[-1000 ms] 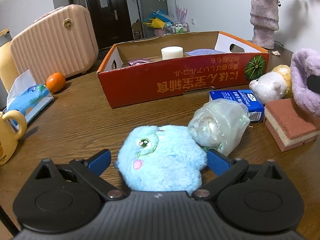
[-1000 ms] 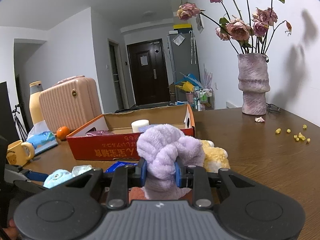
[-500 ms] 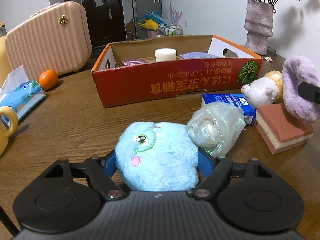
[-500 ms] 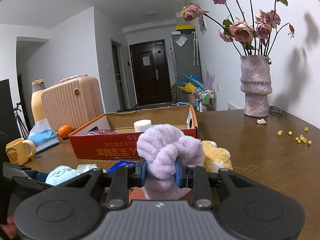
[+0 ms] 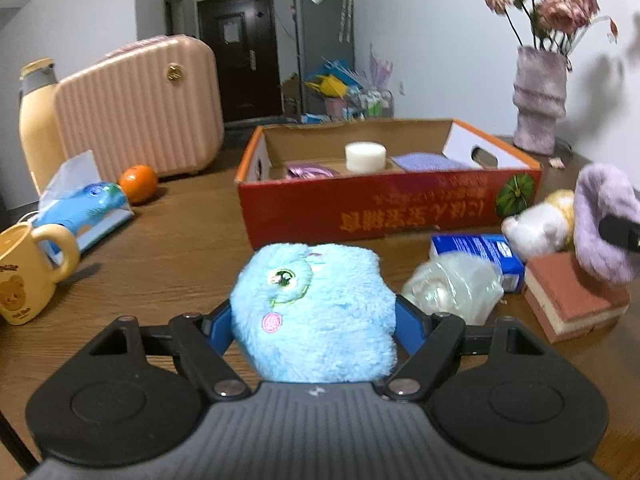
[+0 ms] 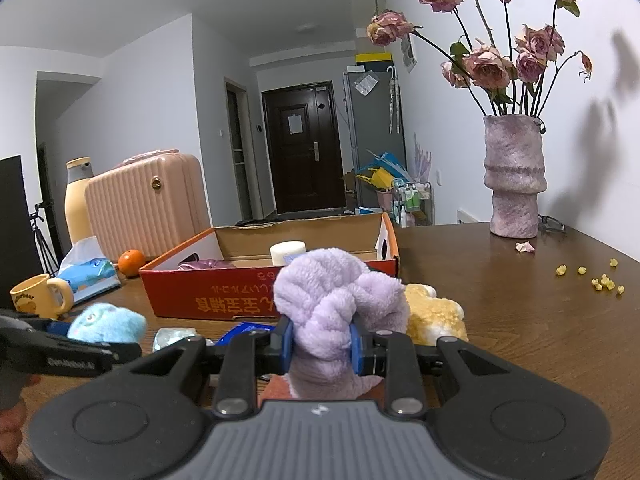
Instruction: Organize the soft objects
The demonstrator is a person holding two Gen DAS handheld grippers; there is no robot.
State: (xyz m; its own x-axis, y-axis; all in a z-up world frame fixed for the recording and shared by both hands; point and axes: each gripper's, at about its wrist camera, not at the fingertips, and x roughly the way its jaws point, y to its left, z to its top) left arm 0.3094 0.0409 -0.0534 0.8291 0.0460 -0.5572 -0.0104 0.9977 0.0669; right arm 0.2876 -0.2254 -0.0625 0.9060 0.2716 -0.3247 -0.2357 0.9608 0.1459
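- My left gripper (image 5: 314, 316) is clamped on the blue plush toy (image 5: 312, 308); blue pads press into its fur on both sides. Jaws closed in on it within the last second, no change in the last half. Toy looks raised a bit off the wooden table (image 5: 160, 264), though I can't see its underside.
- My right gripper (image 6: 322, 342) is squeezed tight on the purple fluffy headband (image 6: 336, 300), pads sunk into the fabric, headband bulging above the fingers.
- In the left wrist view, just right of the blue toy: crumpled clear plastic bag (image 5: 454, 290), touching the blue carton (image 5: 478, 254) behind it.
- Further right: brick-coloured sponge block (image 5: 576, 304); the purple headband sits over its top edge.
- Yellow-and-white plush animal (image 5: 538, 224) lies behind the carton, beside the headband.
- Mid table: red cardboard box (image 5: 384, 208), open top, holding a white cylinder (image 5: 365, 157), a purple cloth (image 5: 422, 163) and a pinkish item (image 5: 308, 169).
- Left side: yellow bear mug (image 5: 24, 276), tissue pack (image 5: 82, 208), orange (image 5: 138, 183).
- Back: pink suitcase (image 5: 140, 108), tan bottle (image 5: 38, 120), purple vase (image 6: 514, 178) with dried roses; small yellow crumbs (image 6: 600, 278) on the table near the vase.
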